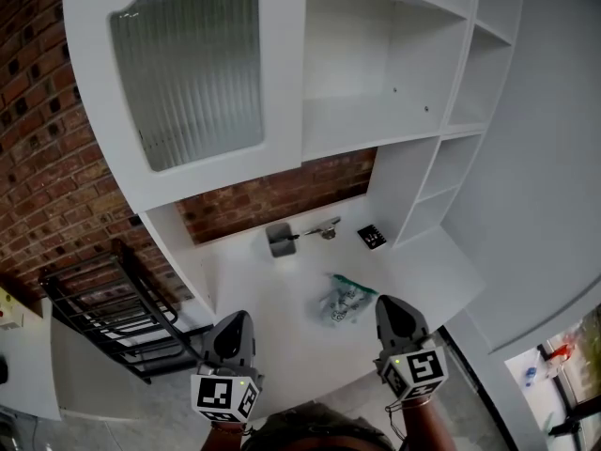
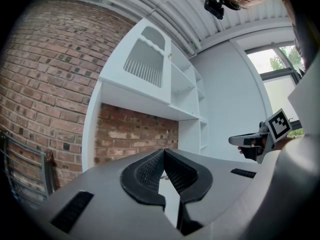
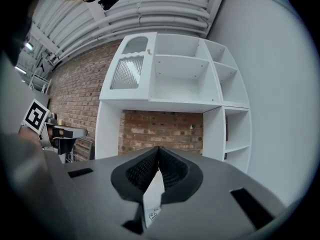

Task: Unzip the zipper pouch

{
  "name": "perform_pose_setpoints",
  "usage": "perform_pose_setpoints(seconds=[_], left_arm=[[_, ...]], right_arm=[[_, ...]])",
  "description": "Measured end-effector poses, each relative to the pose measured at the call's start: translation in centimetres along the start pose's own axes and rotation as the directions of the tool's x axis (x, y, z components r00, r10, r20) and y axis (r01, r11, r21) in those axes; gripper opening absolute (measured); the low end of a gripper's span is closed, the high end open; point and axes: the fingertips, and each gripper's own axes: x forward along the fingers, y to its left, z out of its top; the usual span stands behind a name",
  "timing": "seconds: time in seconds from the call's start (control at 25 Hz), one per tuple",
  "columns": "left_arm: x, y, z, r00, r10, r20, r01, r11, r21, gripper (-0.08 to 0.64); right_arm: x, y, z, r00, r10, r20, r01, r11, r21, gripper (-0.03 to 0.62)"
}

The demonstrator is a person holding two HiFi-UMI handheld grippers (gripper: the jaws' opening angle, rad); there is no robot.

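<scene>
The left gripper [image 2: 163, 155] has its ribbed pads pressed together with nothing between them, and the right gripper [image 3: 158, 150] is the same: tips meeting, empty. In the head view both hang level over the near edge of the white desk [image 1: 300, 357].

The zipper pouch [image 1: 346, 301] lies on the desk between them, at about 11 o'clock from the right gripper's tip and 2 o'clock from the left's, apart from both. It is crumpled clear film with a green strip at its far end. Whether the zipper stands closed or open is too small to tell, so the scene fits a pouch waiting to be opened as well as one already unzipped and let go.

The pouch looks light and the desk slick. A pull on the slider by one gripper alone would likely drag the whole pouch rather than run the zipper, and a pinch at so small a tab could catch film instead.

From the pouch, a grey cup [image 1: 279, 241] stands at 11 o'clock and a small black block [image 1: 372, 237] at 1 o'clock, both well apart. The shelf upright [image 1: 406, 191] closes off 2 o'clock. Bare desk runs toward 9 o'clock. The front edge lies near at 6 o'clock — a pouch dragged that way could slide off.
</scene>
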Motion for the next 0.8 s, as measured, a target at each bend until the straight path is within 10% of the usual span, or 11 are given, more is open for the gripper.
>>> perform_pose_setpoints(seconds=[0.8], left_arm=[[-0.78,0.37,-0.71,0.999,0.035,-0.017,-0.035,0.999,-0.011,0.002]], right_arm=[[-0.03,0.26,-0.37,1.0,0.019,0.001,-0.019,1.0,-0.001,0.001]])
